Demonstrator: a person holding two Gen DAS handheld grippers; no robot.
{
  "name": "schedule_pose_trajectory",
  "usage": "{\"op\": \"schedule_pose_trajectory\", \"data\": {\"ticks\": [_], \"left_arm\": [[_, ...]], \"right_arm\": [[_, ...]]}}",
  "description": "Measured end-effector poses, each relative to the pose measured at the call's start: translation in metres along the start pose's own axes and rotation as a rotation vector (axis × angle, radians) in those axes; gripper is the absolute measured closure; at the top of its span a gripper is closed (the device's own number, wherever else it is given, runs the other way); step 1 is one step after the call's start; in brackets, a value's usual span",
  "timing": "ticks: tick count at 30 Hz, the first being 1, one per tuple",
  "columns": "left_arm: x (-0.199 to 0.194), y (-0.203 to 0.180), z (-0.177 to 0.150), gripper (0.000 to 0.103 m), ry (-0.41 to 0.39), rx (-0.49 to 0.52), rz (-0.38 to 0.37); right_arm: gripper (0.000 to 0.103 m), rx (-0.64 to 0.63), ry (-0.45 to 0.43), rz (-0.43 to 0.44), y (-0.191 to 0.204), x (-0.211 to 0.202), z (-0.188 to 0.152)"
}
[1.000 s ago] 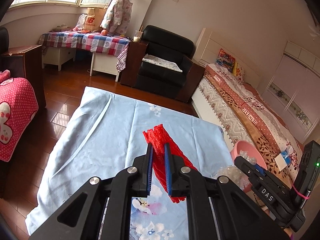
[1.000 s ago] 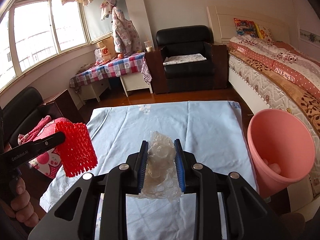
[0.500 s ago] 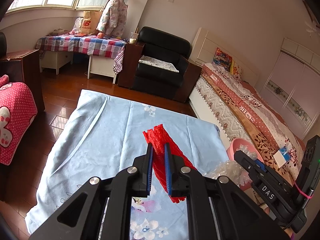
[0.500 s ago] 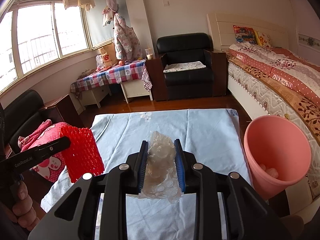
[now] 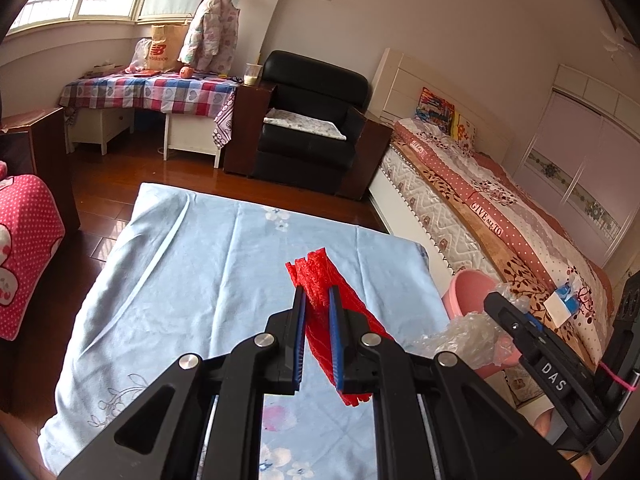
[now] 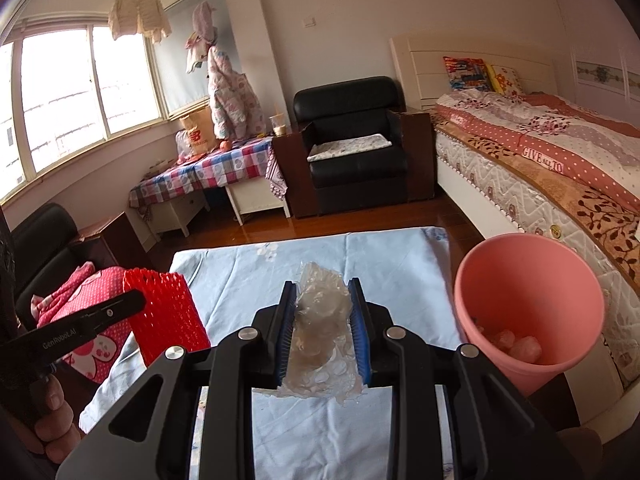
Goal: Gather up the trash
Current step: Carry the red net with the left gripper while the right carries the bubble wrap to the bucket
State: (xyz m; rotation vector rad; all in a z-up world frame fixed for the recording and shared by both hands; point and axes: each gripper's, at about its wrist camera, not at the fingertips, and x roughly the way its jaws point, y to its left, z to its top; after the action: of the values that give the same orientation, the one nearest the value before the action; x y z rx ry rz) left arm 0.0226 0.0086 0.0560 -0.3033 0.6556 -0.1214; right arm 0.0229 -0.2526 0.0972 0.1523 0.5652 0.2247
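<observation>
Two claws are loaded above the table (image 5: pixel 192 256) with the light blue cloth. Your left claw (image 5: pixel 318 312) pinches the red foam net (image 5: pixel 320 280) between its blue pads, over the right half of the table. Your right claw (image 6: pixel 323 312) pinches the crumpled clear bubble wrap (image 6: pixel 320 320), near the table's right edge. The pink bin (image 6: pixel 532 280) stands just beside that edge, between table and bed (image 6: pixel 560 168), with some pale pieces already inside.

Daylit bedroom, bay window (image 6: pixel 80 96), black armchair (image 5: pixel 308 120), patterned bed (image 6: pixel 560 160), wooden floor (image 5: pixel 120 184)
</observation>
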Motion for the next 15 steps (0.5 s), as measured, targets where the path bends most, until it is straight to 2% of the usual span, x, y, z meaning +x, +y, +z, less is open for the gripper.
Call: {"op": "schedule_pose_trajectory", "data": {"ticks": [8,15], "left_arm": [[0.03,-0.028,0.003,0.093,0.022,0.027,-0.028],[0.056,-0.075,0.009,0.093,0.02,0.082,-0.079]], "right_arm": [[0.076,0.023,-0.026,-0.061,-0.027,-0.007,0.001],[0.076,0.046,-0.053,-0.139,-0.061,-0.017,0.004]]}}
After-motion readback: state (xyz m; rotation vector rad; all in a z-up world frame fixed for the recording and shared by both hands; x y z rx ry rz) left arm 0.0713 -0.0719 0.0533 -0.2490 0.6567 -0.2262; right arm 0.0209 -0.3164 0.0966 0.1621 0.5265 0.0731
